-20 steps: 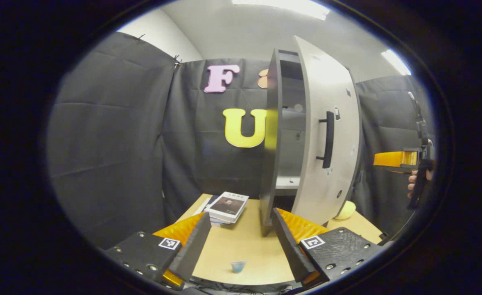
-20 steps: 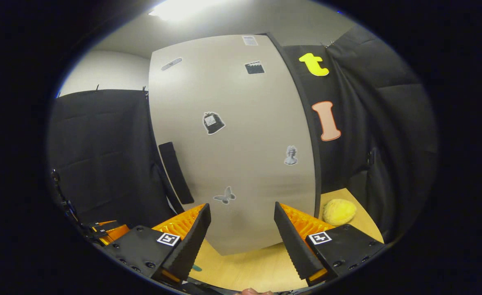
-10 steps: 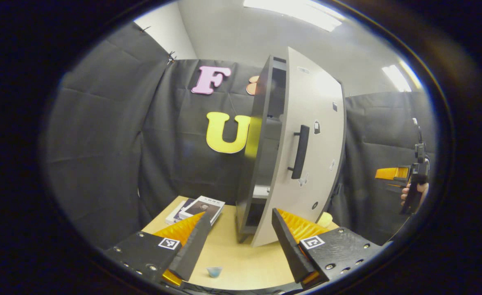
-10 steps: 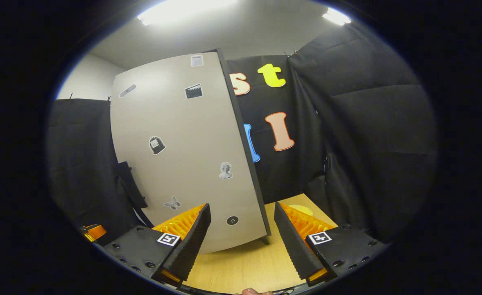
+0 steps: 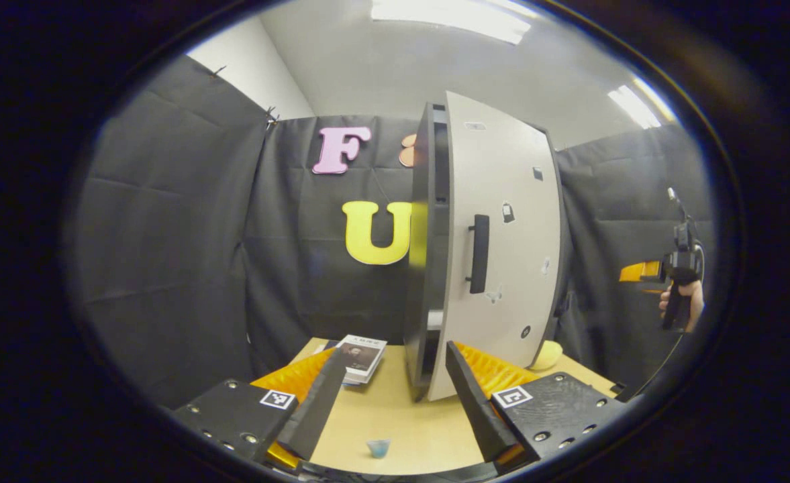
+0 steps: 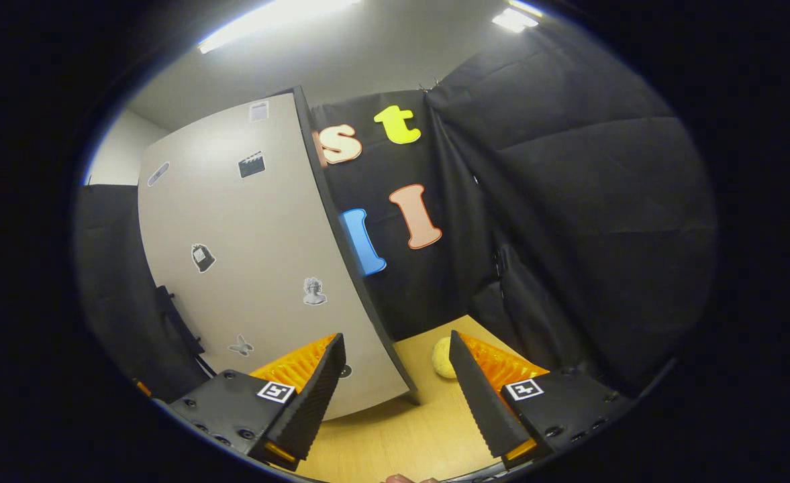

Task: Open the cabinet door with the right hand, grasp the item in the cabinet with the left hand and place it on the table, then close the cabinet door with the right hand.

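Black-draped booth, pale wooden table [image 5: 401, 416], cabinet door [image 5: 502, 241] almost shut.

The cabinet [image 5: 428, 268] stands tall and upright on my table, its door handle [image 5: 479, 253] vertical, a thin gap left. My left gripper [image 5: 389, 396] hangs open and empty in front of it, the small blue cup [image 5: 378, 447] on the table just below between its fingers. My right gripper [image 6: 395, 389] is open too, off the door's hinge side. Books [image 5: 361, 355] lie left of the cabinet, a yellow lump [image 6: 442, 357] right.
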The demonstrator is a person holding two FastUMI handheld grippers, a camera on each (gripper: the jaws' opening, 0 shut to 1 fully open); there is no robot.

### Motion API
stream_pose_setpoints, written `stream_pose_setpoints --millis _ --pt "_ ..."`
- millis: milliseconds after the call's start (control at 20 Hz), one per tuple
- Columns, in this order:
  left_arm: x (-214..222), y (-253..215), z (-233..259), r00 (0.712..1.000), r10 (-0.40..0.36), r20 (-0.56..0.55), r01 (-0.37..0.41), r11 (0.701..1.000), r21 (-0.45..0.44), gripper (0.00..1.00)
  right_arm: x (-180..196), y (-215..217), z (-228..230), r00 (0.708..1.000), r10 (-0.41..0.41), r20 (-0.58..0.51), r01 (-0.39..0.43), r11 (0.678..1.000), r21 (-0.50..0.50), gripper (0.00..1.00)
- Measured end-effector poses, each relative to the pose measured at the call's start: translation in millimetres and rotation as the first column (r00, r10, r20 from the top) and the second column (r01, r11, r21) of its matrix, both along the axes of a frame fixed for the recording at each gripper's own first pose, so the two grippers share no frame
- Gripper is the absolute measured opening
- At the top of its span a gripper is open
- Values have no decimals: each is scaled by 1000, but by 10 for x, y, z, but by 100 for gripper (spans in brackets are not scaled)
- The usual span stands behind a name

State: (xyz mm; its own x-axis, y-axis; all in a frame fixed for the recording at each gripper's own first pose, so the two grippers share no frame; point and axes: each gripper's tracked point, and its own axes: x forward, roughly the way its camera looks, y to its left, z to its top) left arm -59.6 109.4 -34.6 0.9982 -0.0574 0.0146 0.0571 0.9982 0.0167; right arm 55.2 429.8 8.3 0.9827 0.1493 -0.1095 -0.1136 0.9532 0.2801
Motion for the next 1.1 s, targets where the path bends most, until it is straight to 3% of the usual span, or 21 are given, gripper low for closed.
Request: stream_pose_setpoints --millis 550,900,1050,1100 --pt "-136 25 41 1000 1 22 2 987 -160 91 -100 -135 7 998 0 64 8 992 -124 98" --pt "-119 142 -22 999 44 9 -42 993 -110 90 -121 -8 62 996 39 79 -25 985 -169 98" --pt "20 95 -39 999 49 14 -47 993 -110 90 -118 107 261 984 77 158 -40 974 -224 98" --pt "37 58 -44 998 57 16 -55 991 -124 90 -128 123 264 981 91 170 -47 967 -249 92"
